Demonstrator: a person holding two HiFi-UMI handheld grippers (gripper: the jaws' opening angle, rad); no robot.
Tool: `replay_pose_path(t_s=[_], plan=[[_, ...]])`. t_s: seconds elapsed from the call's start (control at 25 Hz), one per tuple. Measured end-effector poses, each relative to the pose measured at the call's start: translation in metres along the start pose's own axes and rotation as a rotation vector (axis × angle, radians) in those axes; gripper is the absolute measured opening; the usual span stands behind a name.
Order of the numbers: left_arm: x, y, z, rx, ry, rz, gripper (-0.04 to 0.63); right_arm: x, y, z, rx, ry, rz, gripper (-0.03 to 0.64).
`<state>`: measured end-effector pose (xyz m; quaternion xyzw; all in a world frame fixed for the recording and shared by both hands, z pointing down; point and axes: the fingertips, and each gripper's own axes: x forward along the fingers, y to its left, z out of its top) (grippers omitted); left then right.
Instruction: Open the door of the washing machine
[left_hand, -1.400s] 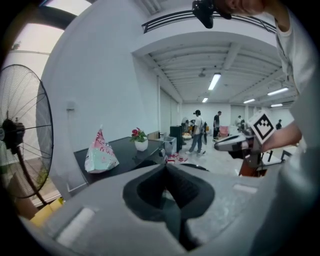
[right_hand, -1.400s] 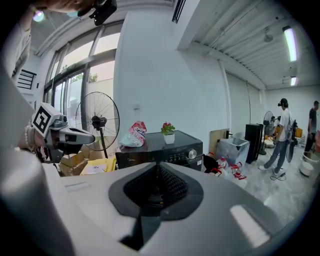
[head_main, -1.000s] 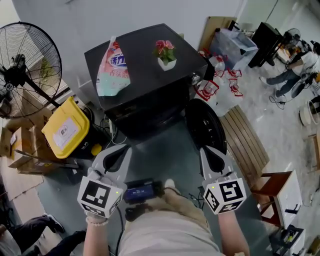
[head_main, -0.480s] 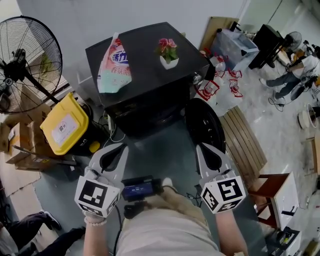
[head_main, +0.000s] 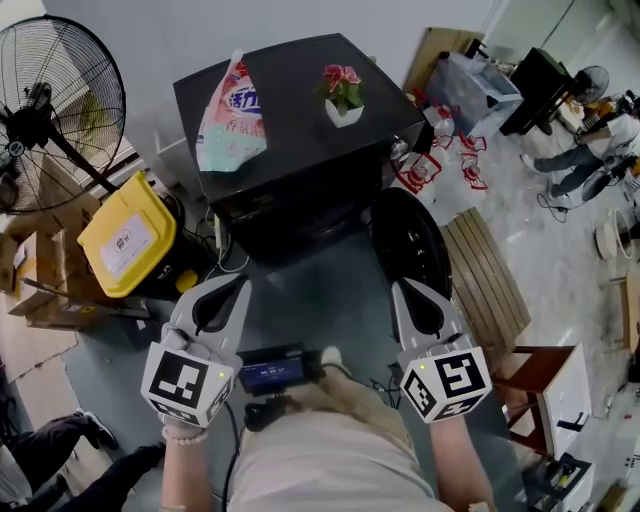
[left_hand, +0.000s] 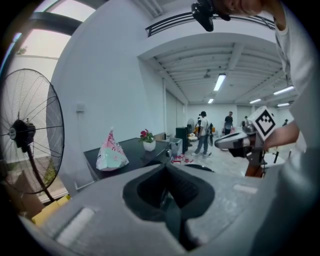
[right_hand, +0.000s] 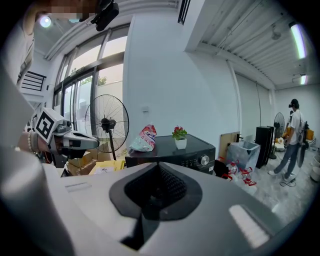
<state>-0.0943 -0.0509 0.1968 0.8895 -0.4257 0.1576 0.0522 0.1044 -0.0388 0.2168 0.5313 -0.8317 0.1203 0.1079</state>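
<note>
You hold your left gripper and right gripper with jaws closed and empty before the black washing machine; its round door stands open.

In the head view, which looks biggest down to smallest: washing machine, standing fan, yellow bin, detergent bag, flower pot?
Largest to smallest, as they look:
1. washing machine
2. standing fan, partly cut off at the picture's edge
3. yellow bin
4. detergent bag, not far behind the bin
5. flower pot
</note>
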Motion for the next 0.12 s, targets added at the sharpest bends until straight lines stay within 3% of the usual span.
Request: replay_pose_path(t_s=[0.12], plan=[[0.0021,0.0039,0.0016,0.004,-0.003,0.003,-0.008,0.0040,0.0004,0.0006,-0.009,0.004,0.004,0.005]])
